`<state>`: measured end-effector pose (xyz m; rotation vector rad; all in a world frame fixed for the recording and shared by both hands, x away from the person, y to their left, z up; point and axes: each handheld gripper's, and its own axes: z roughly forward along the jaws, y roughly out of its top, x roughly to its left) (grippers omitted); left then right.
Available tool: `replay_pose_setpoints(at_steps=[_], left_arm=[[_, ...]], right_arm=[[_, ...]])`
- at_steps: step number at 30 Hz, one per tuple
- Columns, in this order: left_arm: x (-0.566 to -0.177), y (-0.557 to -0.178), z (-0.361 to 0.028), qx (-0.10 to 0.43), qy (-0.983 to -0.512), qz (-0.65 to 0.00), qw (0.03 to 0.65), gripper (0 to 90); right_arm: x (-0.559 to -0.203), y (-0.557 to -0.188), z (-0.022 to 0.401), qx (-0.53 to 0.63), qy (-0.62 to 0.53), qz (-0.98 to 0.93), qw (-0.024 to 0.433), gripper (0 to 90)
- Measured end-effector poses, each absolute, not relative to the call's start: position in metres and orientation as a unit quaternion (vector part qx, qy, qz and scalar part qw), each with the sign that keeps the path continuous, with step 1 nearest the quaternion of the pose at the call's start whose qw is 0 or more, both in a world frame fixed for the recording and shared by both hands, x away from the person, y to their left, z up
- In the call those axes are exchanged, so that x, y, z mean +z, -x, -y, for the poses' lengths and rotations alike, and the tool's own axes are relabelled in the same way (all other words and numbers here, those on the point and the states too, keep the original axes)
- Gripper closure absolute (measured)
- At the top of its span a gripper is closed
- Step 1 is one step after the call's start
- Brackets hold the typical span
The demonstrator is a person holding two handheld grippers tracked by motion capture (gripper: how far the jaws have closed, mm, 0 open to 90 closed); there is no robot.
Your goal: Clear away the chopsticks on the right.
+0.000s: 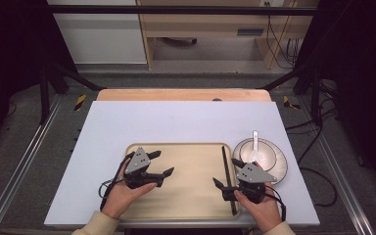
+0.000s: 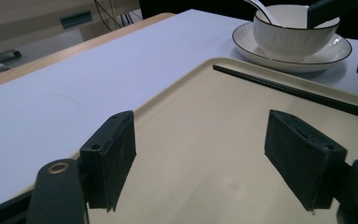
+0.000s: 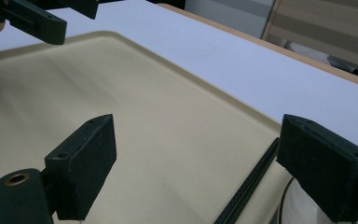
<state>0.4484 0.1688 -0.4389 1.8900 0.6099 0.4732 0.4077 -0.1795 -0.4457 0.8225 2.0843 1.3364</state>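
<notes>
— What's the left gripper (image 1: 160,163) doing?

— It's released: jaws wide apart over the tan tray (image 1: 191,196), nothing between them. The black chopsticks (image 1: 228,178) lie ahead of it, along the tray's edge, well apart from its pads.

— And the right gripper (image 1: 227,174)?

— Released too, jaws spread. The chopsticks run just beside and under its outer jaw; I can't tell if they touch. The bowl (image 1: 259,155), with a spoon (image 1: 255,141), sits on a plate (image 2: 338,56) past them, off the tray.
</notes>
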Motion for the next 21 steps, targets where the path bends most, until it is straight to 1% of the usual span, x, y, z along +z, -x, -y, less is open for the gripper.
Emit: replay_pose_setpoints(at_steps=[6,12,21], left_arm=[[-0.435,-0.447,-0.185,0.213,-0.773,-0.263,0.537,17.6],[-0.431,-0.444,-0.199,0.224,-0.763,-0.262,0.547,13.3],[-0.426,-0.437,-0.222,0.241,-0.749,-0.258,0.561,9.6]], right_arm=[[-0.446,-0.415,0.171,0.502,-0.302,-0.768,0.258,12.8],[-0.451,-0.413,0.168,0.500,-0.302,-0.773,0.248,12.1],[-0.460,-0.409,0.167,0.498,-0.304,-0.779,0.230,12.1]])
